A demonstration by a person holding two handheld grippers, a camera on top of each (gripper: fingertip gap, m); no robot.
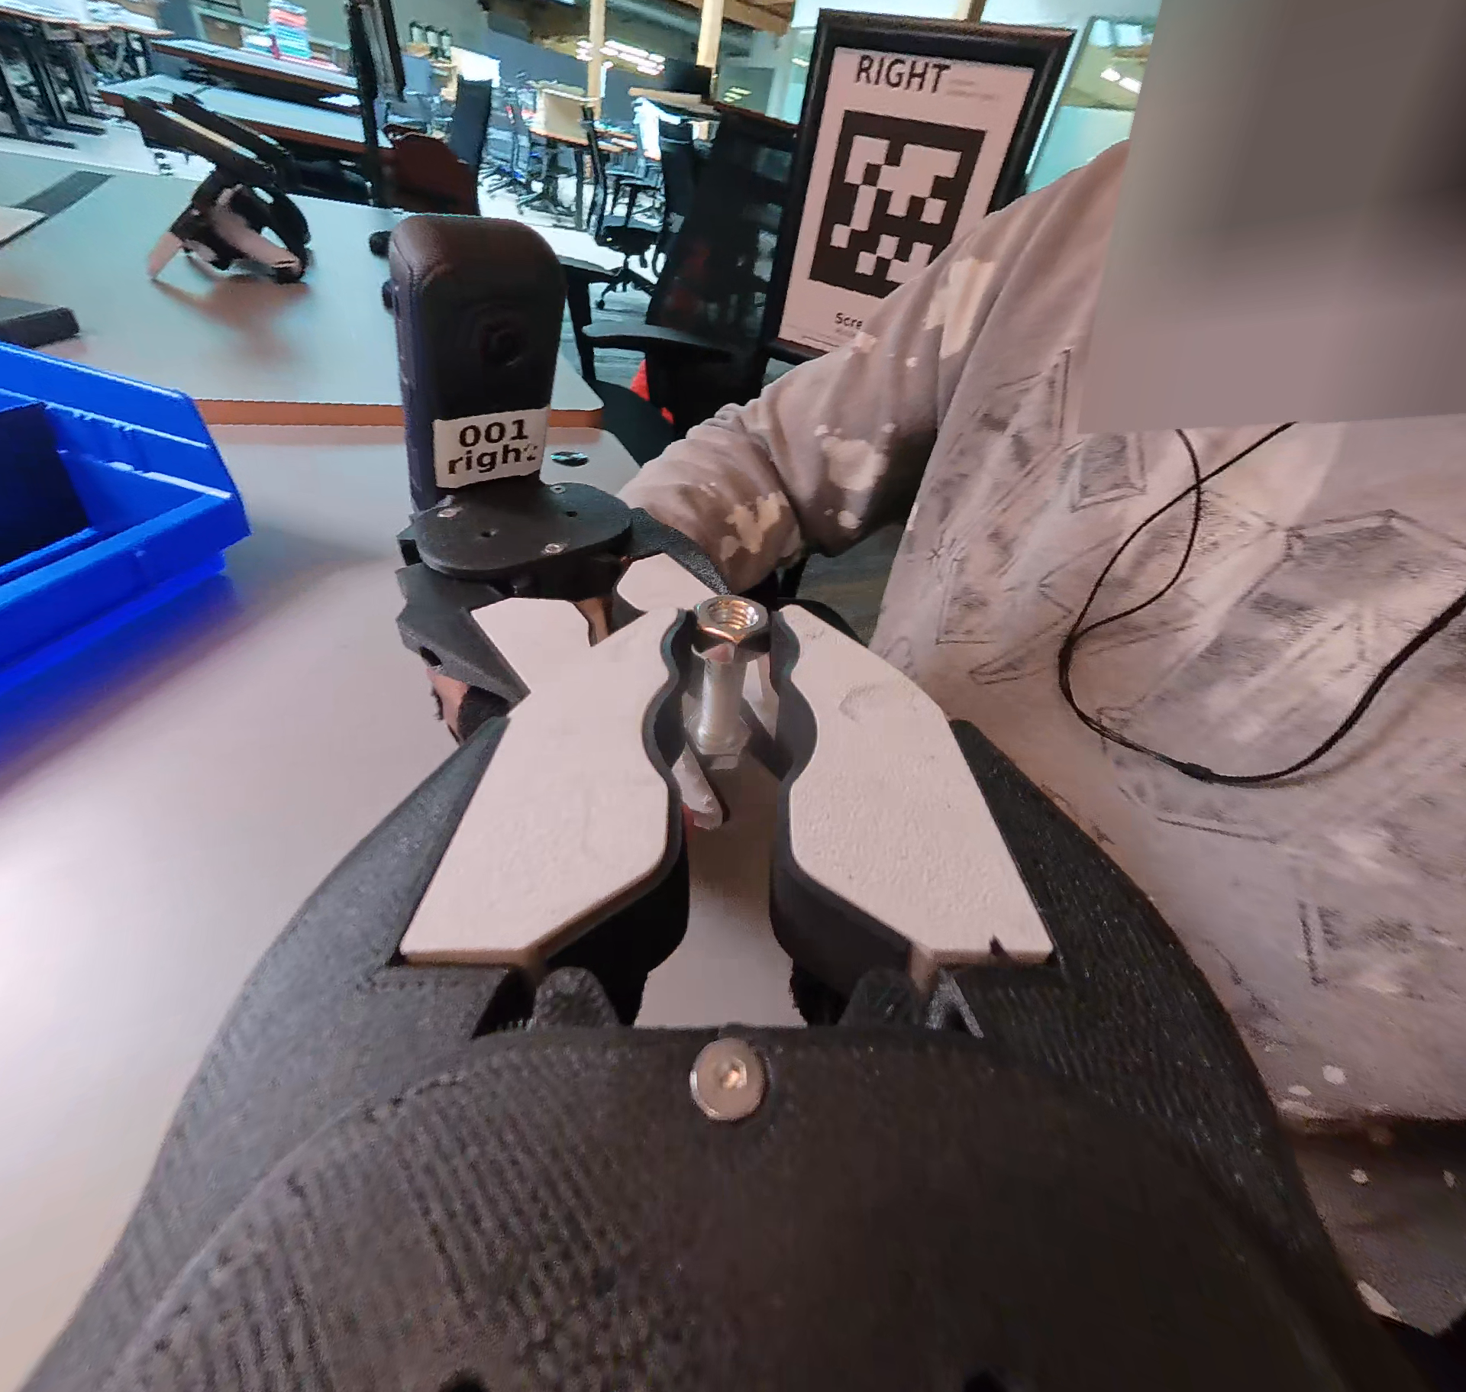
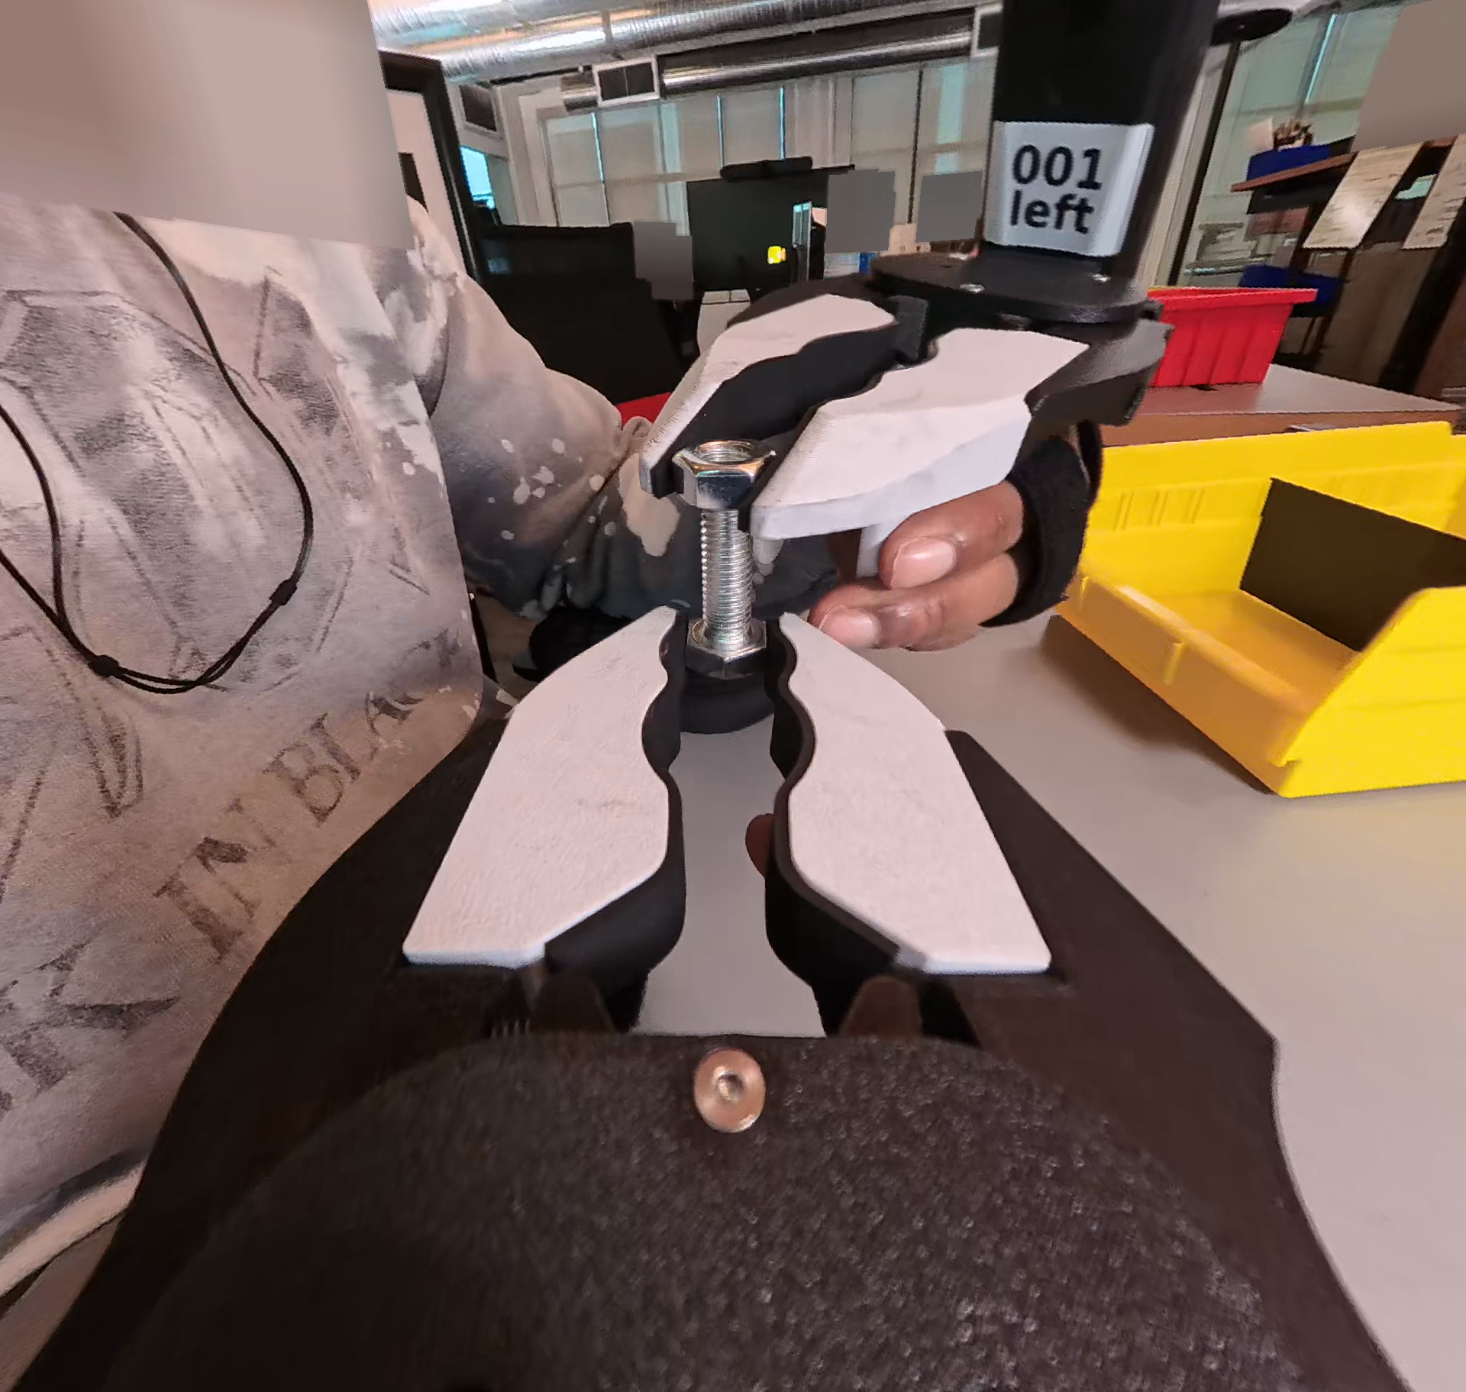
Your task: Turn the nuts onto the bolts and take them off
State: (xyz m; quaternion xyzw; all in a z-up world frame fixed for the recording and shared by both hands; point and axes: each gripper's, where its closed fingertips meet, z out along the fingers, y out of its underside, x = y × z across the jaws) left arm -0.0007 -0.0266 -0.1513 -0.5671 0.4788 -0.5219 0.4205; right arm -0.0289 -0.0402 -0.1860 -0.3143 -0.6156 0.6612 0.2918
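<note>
A silver bolt [image 2: 726,560] stands upright in the air with a hex nut [image 2: 722,481] at the top of its thread. My left gripper [image 2: 718,477] comes in from above right and is shut on the nut [image 1: 727,620]. My right gripper [image 2: 723,640] is shut on the bolt's lower end, at its hex head. In the left wrist view the bolt [image 1: 714,707] runs down between my left fingers [image 1: 571,783], and the right gripper [image 1: 706,779] crosses beneath them.
A blue bin [image 1: 103,497] sits left on the grey table [image 2: 1111,917], a yellow bin [image 2: 1269,640] right, a red bin [image 2: 1222,338] behind. The person's torso [image 1: 1190,679] is close by. A framed marker sign [image 1: 912,188] and a spare gripper [image 1: 230,227] stand farther off.
</note>
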